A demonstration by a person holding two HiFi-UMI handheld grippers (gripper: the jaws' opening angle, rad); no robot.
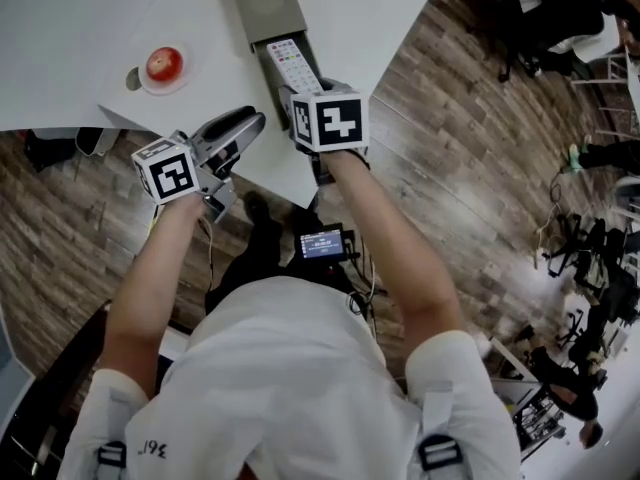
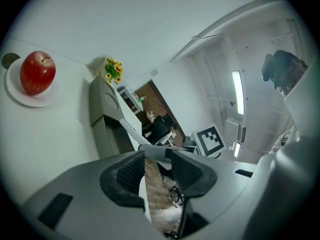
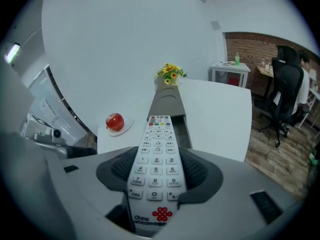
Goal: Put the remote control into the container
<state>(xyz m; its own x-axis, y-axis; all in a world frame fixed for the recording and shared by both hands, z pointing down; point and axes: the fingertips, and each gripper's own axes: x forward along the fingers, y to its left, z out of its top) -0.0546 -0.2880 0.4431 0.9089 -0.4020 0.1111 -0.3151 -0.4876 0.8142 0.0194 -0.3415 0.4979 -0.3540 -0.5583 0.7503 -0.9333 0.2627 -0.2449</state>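
Right gripper view: remote control within gripper

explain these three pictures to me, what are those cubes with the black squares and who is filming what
There is no robot here. A person holds a two-jaw gripper in each hand, and the marker cubes are part of those grippers. One picture comes from a camera on the person's head, looking down. The other two come from cameras riding on each gripper. On the white table are a long grey container and a red apple on a small plate. The right gripper clamps a white remote control, pointed at the container. The left gripper has its jaws apart and holds nothing.
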